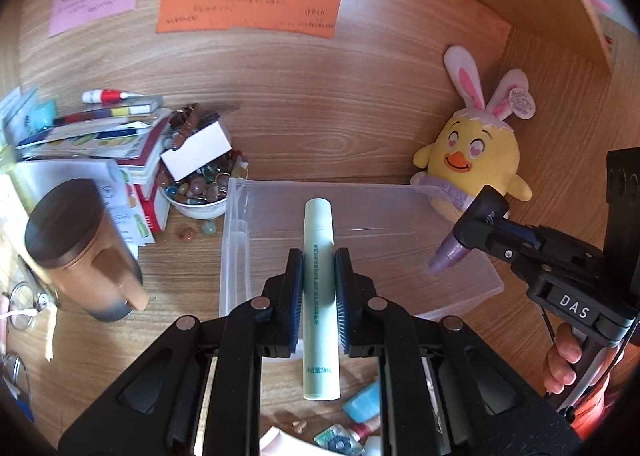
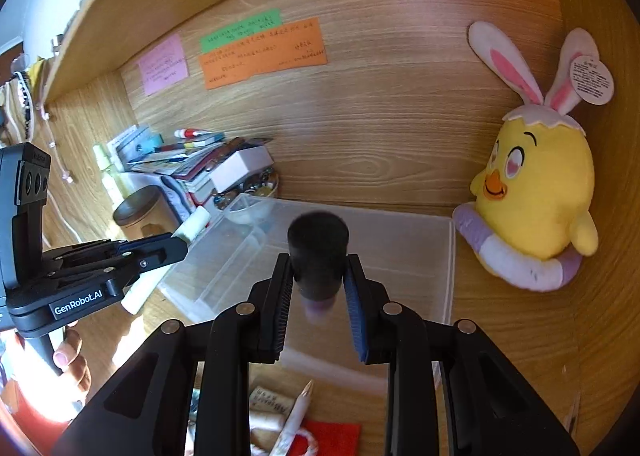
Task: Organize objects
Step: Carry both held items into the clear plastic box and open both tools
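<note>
My left gripper (image 1: 319, 258) is shut on a pale green tube (image 1: 318, 223) that points lengthwise over the clear plastic bin (image 1: 320, 185). From the right wrist view, the same left gripper (image 2: 174, 246) shows at the left, with the tube's end (image 2: 196, 224) sticking out over the bin's near-left corner. My right gripper (image 2: 318, 270) is shut on a small purple bottle with a black cap (image 2: 318, 240), held above the bin (image 2: 450, 256). In the left wrist view, the right gripper (image 1: 474, 225) holds that purple bottle (image 1: 447, 254) over the bin's right side.
A yellow plush chick with bunny ears (image 1: 478, 159) sits in the right corner behind the bin. Left of the bin are a bowl of stones (image 1: 198, 191), a stack of books (image 1: 100, 135) and a lidded mug (image 1: 80, 240). Small items (image 1: 356, 408) lie on the desk in front.
</note>
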